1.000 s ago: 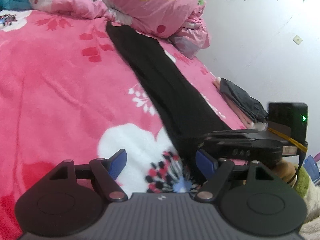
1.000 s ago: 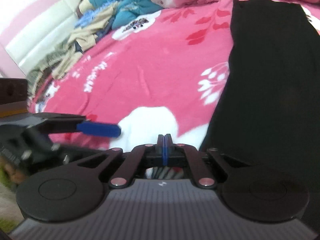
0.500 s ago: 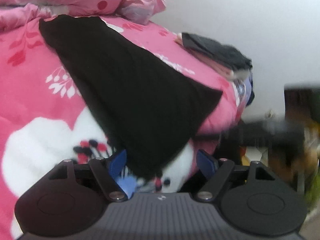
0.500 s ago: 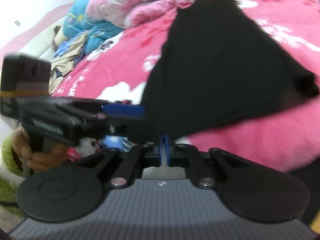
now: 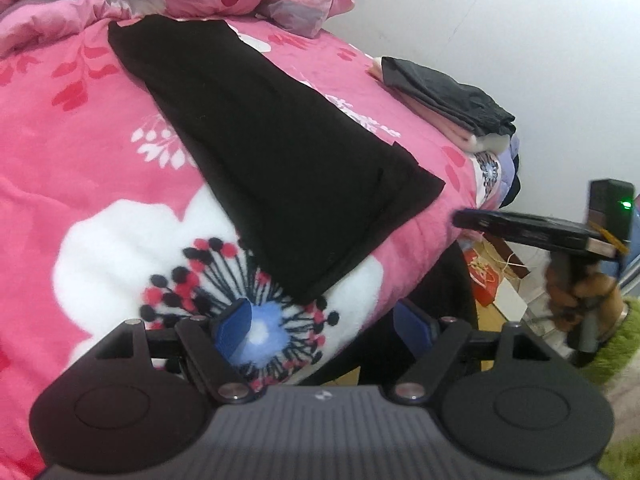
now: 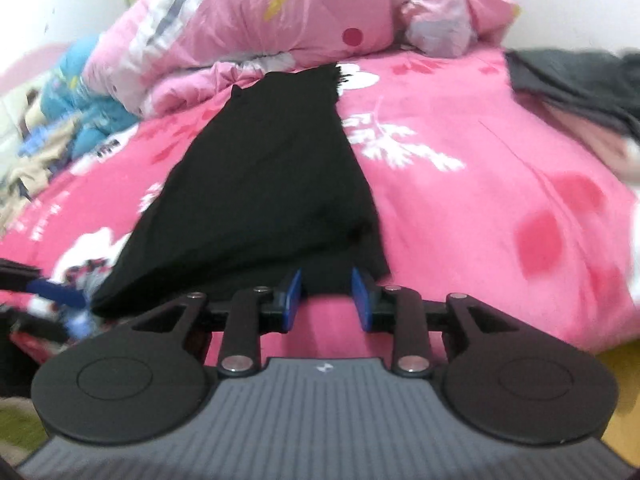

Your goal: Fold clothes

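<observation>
While both tools gape, the black garment point(image 5: 280, 148) lies folded, long, flat.

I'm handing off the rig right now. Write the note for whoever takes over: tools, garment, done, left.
Left tool: open, empty, just short of the black garment's near corner.
Right tool: open, its fingers at the garment's near right corner, not gripping.
Garment: long narrow strip lying flat on the pink bedspread, near end at the bed edge.
Folded stack sits at the right edge.
Done: folded lengthwise, it seems.
Left: grip both near corners, fold toward the quilt.
</observation>
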A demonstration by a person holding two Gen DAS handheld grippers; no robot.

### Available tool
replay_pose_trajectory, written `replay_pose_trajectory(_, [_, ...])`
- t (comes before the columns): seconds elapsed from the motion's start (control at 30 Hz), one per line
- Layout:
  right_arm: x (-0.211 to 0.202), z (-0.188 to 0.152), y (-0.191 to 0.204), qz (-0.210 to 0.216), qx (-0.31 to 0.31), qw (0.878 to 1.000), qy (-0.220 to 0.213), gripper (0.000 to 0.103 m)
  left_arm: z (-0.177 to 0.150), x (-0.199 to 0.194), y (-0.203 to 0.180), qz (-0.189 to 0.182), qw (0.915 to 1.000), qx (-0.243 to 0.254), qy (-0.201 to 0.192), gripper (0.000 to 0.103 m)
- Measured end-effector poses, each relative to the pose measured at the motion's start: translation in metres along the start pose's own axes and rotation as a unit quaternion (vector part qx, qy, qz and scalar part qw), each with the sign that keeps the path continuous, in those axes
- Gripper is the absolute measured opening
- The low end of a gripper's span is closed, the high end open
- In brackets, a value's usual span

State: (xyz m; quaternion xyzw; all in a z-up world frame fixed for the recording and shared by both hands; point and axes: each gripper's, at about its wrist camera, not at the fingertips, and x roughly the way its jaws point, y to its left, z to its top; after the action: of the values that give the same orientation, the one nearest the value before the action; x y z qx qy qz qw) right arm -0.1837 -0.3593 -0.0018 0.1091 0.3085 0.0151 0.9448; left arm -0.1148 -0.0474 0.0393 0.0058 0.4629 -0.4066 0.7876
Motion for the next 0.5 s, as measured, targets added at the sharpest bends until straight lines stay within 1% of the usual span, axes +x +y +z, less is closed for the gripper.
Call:
replay_pose_trajectory(0.03, [-0.015, -0.004, -0.005, -0.003, 0.012, 1.0, 0.004, 0.028, 0.002, -0.001, 0.0, 0.0, 1.0, 0.003, -0.002, 0.079])
replay_pose_trajectory(0.07, [-0.025, -0.006, -0.007, -0.009, 0.02, 1.0, 0.01, 0.031, 0.005, 0.001, -0.001, -0.001, 1.0, 0.006, -0.006, 0.079])
replay_pose_trajectory(0.13, [-0.036, -0.002, -0.01, -0.037, 0.013, 0.999, 0.002, 0.032, 0.012, 0.006, -0.005, -0.002, 0.9999, 0.012, -0.012, 0.079])
replay_pose_trajectory(0.17, [-0.037, 0.002, -0.013, -0.042, 0.009, 0.999, -0.011, 0.033, 0.015, 0.009, -0.007, -0.002, 0.9998, 0.015, -0.014, 0.079])
replay_pose_trajectory(0.23, [-0.03, 0.024, -0.015, -0.032, 0.02, 0.998, -0.042, 0.034, 0.02, 0.016, -0.013, 0.0, 0.9996, 0.024, -0.017, 0.079])
replay_pose_trajectory(0.27, [-0.02, 0.039, -0.015, -0.021, 0.029, 0.998, -0.051, 0.036, 0.023, 0.022, -0.016, 0.003, 0.9995, 0.027, -0.016, 0.079])
replay_pose_trajectory(0.33, [0.008, 0.064, -0.013, 0.009, 0.031, 0.998, -0.05, 0.04, 0.024, 0.031, -0.019, 0.004, 0.9996, 0.028, -0.01, 0.079])
replay_pose_trajectory(0.4, [0.048, 0.087, -0.007, 0.021, 0.017, 0.999, -0.022, 0.041, 0.023, 0.036, -0.019, 0.008, 0.9997, 0.022, -0.004, 0.079])
replay_pose_trajectory(0.43, [0.071, 0.095, -0.002, 0.022, 0.008, 1.0, 0.008, 0.04, 0.022, 0.037, -0.018, 0.01, 0.9998, 0.02, -0.003, 0.079])
replay_pose_trajectory(0.5, [0.097, 0.096, 0.005, 0.006, -0.025, 0.998, 0.052, 0.04, 0.019, 0.033, -0.014, 0.005, 0.9999, 0.014, -0.005, 0.079])
